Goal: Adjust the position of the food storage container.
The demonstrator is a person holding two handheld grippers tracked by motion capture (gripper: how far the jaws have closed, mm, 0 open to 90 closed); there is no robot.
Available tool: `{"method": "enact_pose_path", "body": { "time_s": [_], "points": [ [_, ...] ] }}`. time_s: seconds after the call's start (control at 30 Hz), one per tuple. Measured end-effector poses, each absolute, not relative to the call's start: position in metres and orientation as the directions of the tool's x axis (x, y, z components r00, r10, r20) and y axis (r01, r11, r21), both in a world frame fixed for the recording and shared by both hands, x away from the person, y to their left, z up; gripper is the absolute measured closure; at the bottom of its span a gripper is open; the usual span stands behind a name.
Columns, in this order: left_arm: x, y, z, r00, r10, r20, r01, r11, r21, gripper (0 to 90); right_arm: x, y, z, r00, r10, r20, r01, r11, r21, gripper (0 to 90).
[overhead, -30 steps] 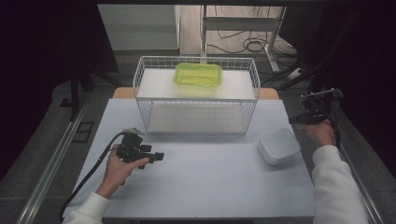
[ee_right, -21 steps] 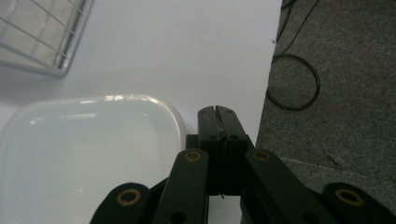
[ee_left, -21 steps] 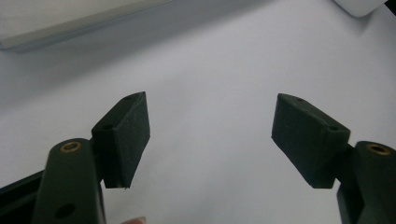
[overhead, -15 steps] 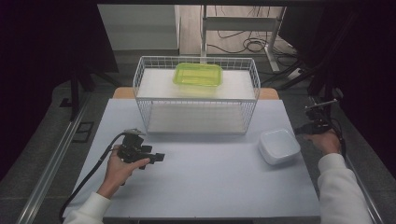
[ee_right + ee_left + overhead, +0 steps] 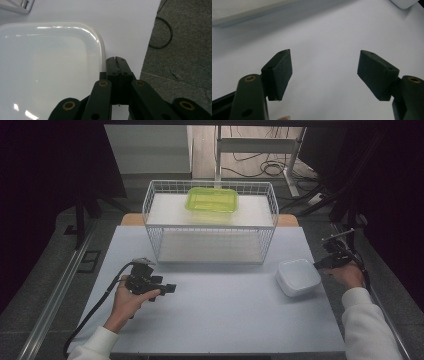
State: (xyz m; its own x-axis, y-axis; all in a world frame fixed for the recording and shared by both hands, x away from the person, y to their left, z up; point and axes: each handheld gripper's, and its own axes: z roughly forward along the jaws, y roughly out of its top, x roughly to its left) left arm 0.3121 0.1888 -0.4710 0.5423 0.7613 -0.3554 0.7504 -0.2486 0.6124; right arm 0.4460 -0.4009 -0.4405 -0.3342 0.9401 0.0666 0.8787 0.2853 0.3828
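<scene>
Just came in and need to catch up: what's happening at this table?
A person holds a gripper in each hand. The right gripper, jaws shut, hovers beside a white container near the table's right edge. The left gripper rests open on the table. A green container sits on a wire basket.

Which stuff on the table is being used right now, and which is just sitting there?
In use:
- white dish, next to the shut right hand-held gripper
- right hand-held gripper, jaws pressed together just beside the dish's rim

Just sitting there:
- green box on top of the wire basket
- left hand-held gripper, open, holding nothing over bare table
</scene>
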Motion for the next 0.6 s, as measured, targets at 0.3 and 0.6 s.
{"method": "enact_pose_path", "body": {
  "time_s": [0.3,0.6],
  "points": [
    [0.312,0.189,-0.470,0.534,0.764,-0.361,0.750,-0.232,0.619,28.2,0.440,-0.394,-0.443,-0.351,0.932,0.092,0.871,0.289,0.397,89.1],
    [0.313,0.189,-0.471,0.535,0.761,-0.367,0.753,-0.232,0.616,28.4,0.426,-0.386,-0.446,-0.357,0.923,0.140,0.863,0.269,0.427,89.1]
  ]
}}
